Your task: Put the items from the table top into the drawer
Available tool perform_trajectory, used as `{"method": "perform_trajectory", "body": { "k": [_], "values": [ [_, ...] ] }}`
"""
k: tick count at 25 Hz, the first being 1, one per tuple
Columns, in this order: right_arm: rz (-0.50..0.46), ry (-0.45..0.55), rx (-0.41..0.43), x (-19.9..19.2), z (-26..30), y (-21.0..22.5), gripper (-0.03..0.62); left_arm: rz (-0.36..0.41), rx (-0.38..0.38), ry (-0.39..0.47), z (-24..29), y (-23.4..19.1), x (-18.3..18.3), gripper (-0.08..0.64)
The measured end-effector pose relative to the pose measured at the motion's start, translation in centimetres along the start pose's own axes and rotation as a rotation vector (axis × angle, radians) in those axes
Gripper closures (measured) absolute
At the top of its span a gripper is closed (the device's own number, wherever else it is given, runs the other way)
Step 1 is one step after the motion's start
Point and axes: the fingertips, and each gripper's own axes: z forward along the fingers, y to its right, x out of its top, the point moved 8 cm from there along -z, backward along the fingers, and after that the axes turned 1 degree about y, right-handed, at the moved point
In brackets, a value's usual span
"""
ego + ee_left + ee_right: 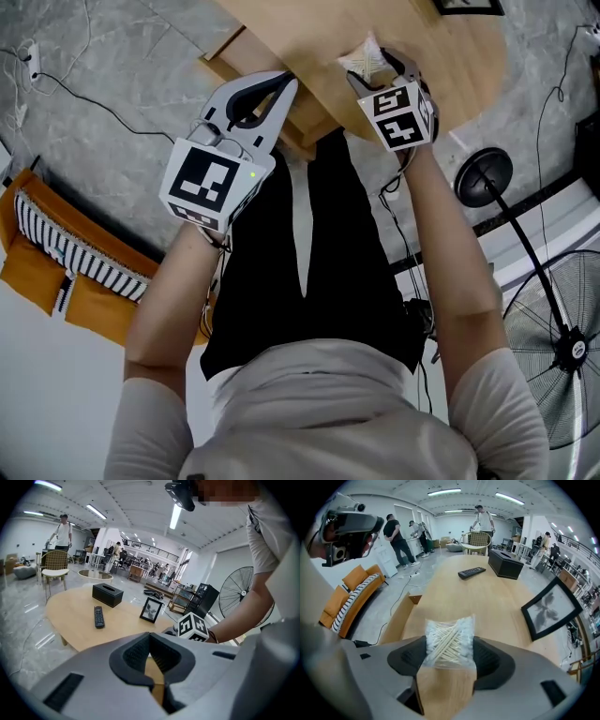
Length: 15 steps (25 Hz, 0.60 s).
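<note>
A clear bag of cotton swabs [450,637] is pinched between the jaws of my right gripper [450,652], which is shut on it just above the near end of the wooden table [487,597]. The head view shows that bag [367,59] at the right gripper [382,67]. An open wooden drawer [399,617] juts from the table's left side. My left gripper [281,89] hovers over the drawer's edge, shut with nothing in it [150,637]. On the table lie a remote [471,572], a black tissue box [505,564] and a picture frame [551,612].
An orange sofa with a striped cushion [66,253] stands to the left on the grey floor. A standing fan [562,347] and a round black base [483,175] are to the right. Cables trail over the floor. People stand far behind the table.
</note>
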Motion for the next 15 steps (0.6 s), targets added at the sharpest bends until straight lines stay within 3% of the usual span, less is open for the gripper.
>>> {"method": "perform_trajectory", "body": {
  "k": [15],
  "values": [
    [-0.077,0.002,0.083,5.3,4.6,-11.1,0.276,-0.131,0.116,0.04,-10.2,-4.9,-7.1,0.551]
  ]
}}
